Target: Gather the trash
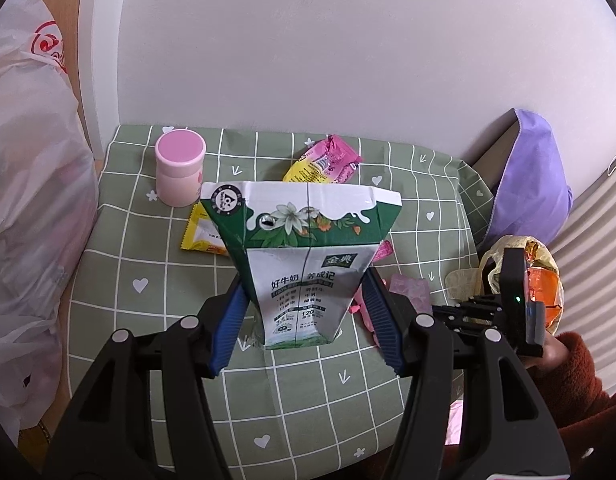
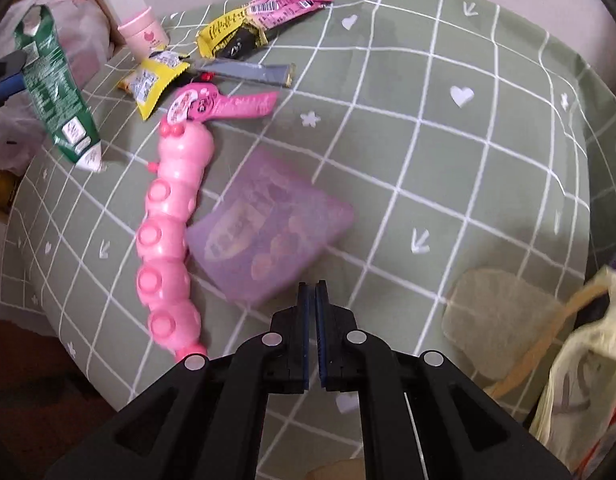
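My left gripper (image 1: 304,280) is shut on a green and white milk carton (image 1: 304,256), with the blue pads pressing its two sides. The carton is tilted, its lower end at or just above the checked tablecloth (image 1: 148,320). The right wrist view shows the same carton (image 2: 52,80) at far left. My right gripper (image 2: 312,286) is shut and empty, hanging just above the near edge of a purple packet (image 2: 268,232). Beside that packet lies a pink caterpillar toy (image 2: 168,232). Further back lie a yellow and pink wrapper (image 2: 264,12), a yellow packet (image 2: 152,76) and a grey wrapper (image 2: 248,72).
A pink-lidded jar (image 1: 180,168) stands at the back left of the cloth. A white plastic bag (image 1: 28,200) fills the left side. At the right hangs a yellowish bag (image 2: 580,352) with an orange wrapper inside, next to a hand in a rust-red sleeve (image 1: 580,364). A purple cloth (image 1: 532,176) lies at the back right.
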### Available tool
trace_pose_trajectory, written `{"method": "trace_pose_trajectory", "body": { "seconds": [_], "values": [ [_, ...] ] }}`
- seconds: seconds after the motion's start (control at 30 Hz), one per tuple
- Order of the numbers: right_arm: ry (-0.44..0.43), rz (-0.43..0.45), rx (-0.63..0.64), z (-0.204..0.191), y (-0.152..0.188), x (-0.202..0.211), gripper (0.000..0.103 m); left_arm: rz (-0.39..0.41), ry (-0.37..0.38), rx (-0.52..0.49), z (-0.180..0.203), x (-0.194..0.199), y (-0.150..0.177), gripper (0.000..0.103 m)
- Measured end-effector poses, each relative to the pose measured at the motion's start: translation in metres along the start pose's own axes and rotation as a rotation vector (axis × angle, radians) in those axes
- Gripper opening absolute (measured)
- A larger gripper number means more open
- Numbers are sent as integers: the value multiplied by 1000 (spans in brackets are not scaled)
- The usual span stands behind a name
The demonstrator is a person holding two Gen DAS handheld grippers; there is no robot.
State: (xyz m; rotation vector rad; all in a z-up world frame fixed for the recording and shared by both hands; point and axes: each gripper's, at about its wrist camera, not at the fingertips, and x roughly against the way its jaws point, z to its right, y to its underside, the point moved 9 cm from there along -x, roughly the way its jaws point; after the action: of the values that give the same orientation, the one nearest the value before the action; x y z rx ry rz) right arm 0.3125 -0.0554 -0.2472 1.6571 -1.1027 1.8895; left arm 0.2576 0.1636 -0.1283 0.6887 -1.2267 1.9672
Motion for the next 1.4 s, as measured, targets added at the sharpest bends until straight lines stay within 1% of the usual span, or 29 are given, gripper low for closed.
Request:
{"method": "trace_pose_trajectory", "body": {
  "seconds": [0.13,0.23,0.27,0.33,0.4,0.5,0.57,0.67,0.73,0.77,0.83,0.87,0.9,0.93,0.97,1.0,1.03,1.07,1.1,1.17,1.2,1.23,1.27,1.33,1.37,1.4],
  "values": [
    [20,32,-5,-8,-14,-3,6,3,-5,-1,0,1,0,54],
    [3,62,-36,-11,-27,-8,7,3,-6,-1,0,1,1,54],
    [-13,66,-48,-11,-29,-9,7,2,-6,-2,0,1,1,54],
    [-87,85,-115,-12,-39,-12,7,3,-6,-1,0,1,1,54],
    [-142,105,-170,-12,-46,-14,7,3,-6,1,0,1,1,54],
    [-186,141,-224,-11,-53,-17,7,3,-5,1,0,1,1,54],
    [-190,174,-237,-11,-55,-19,7,3,-5,0,0,1,1,54],
    [-149,230,-190,-15,-60,-19,7,3,-5,-2,0,1,1,54],
    [-139,248,-183,-15,-64,-20,7,4,-6,0,0,2,1,54],
    [-151,243,-193,-15,-66,-20,6,5,-6,1,1,2,1,54],
    [-250,179,-268,-13,-67,-21,6,8,-1,1,1,3,1,54],
    [-286,190,-297,-11,-69,-13,6,11,-1,0,2,4,1,54],
    [-321,276,-303,-9,-72,7,6,15,-5,-4,2,5,0,54],
    [-333,376,-281,-11,-77,28,6,18,-9,-6,2,6,0,54],
    [-331,458,-237,-16,-82,45,6,22,-11,-6,2,7,-1,54],
    [-307,524,-155,-27,-89,60,6,27,-12,-3,1,9,-2,54],
    [-269,529,-89,-35,-92,62,6,30,-14,-1,0,11,-3,54],
    [-221,510,-19,-45,-96,60,6,33,-19,-1,0,13,-2,54],
    [-196,502,35,-55,-102,57,6,37,-25,-1,-1,16,-2,54],
    [-268,491,82,-79,-111,51,6,45,-36,0,-4,21,-1,54],
    [-317,461,107,-91,-115,46,6,46,-42,4,-6,24,0,54],
    [-347,430,139,-104,-120,40,6,47,-50,8,-8,26,1,54],
    [-349,405,186,-117,-130,32,6,47,-58,11,-10,28,2,54],
    [-312,391,243,-127,-140,20,6,46,-77,20,-16,32,5,54],
    [-320,366,259,-134,-152,10,6,46,-86,24,-18,34,7,54],
    [-339,343,263,-135,-154,3,6,45,-95,27,-21,37,8,54]
  ]
}}
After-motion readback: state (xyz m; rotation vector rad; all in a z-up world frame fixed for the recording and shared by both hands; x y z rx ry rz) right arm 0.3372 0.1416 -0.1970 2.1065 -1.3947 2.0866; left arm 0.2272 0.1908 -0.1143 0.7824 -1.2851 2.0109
